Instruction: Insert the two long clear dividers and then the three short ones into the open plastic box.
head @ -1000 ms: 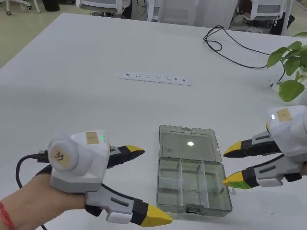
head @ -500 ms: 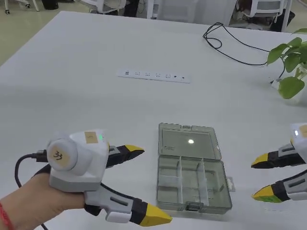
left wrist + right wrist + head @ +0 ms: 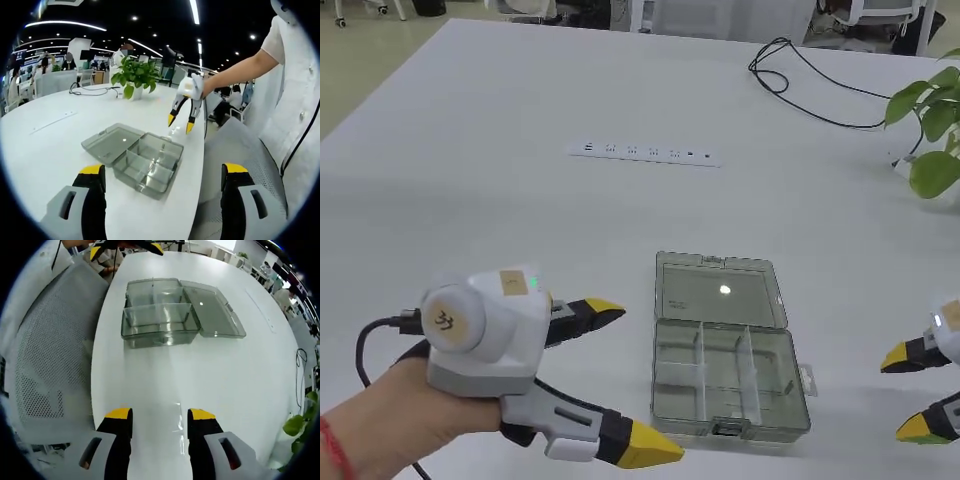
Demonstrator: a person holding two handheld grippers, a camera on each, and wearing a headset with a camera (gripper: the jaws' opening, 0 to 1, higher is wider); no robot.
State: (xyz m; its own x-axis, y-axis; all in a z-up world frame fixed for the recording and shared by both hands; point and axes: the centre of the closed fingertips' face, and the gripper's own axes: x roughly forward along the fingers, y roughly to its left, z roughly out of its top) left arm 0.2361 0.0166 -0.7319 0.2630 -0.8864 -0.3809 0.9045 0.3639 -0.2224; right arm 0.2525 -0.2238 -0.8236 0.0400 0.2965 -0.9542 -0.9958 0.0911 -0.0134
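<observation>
surface (image 3: 470, 150): plain white.
box (image 3: 690, 422): smoky grey-green, see-through.
left claw (image 3: 648, 382): white body, black arms, yellow tips; tan round label, small green light.
right claw (image 3: 894, 400): white, black and yellow tips.
power strip (image 3: 645, 152): white.
cable (image 3: 752, 70): black.
plant (image 3: 930, 110): green leaves.
wrist band (image 3: 330, 445): red.

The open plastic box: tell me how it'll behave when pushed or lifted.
The plastic box looks thin-walled and low, so it is probably light and would slide on the smooth table rather than tip. Its lid lies open flat, so it would likely swing if the box is lifted. The glossy walls may be slippery.
</observation>
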